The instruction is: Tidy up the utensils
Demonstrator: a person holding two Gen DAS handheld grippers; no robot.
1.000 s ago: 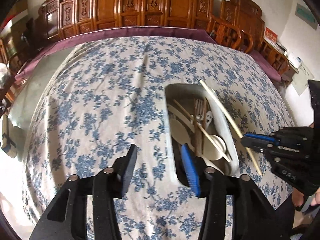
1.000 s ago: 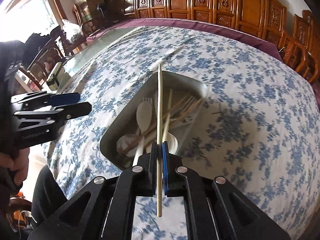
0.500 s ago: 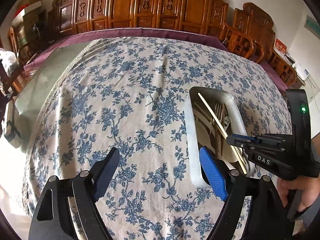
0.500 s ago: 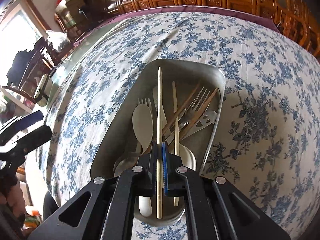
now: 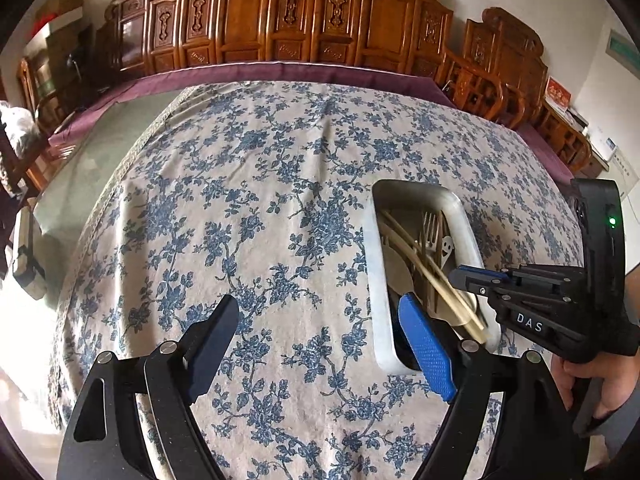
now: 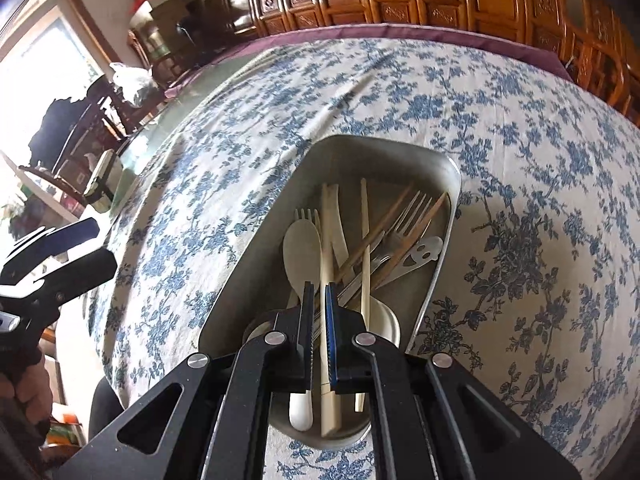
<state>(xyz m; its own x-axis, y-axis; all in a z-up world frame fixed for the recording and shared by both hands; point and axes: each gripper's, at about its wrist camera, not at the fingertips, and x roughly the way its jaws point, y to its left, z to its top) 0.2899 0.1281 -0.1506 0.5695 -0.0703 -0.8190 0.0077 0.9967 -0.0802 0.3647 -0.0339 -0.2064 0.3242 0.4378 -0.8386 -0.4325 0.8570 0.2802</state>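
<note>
A grey oblong tray (image 6: 448,168) (image 5: 460,204) on the flowered tablecloth holds a pale spoon (image 6: 302,248), metal forks (image 6: 404,220), brown and pale chopsticks (image 6: 364,240) and a steel spatula (image 6: 424,250). My right gripper (image 6: 319,300) hovers just above the tray's near end, jaws slightly parted; the pale chopstick (image 6: 326,240) lies in the tray in line with the gap, seemingly released. It shows from the side in the left wrist view (image 5: 460,274). My left gripper (image 5: 320,332) is wide open and empty, left of the tray above the cloth.
Carved wooden chairs (image 5: 288,20) line the far table edge. A purple under-cloth (image 5: 280,70) and bare glass tabletop (image 5: 132,120) show beyond the flowered cloth. Chairs and clutter (image 6: 80,128) stand to the left.
My right gripper came down over the tray with the pale chopstick; its jaws have parted a little and the chopstick now lies among the utensils. My left gripper shifted left, staying open.
</note>
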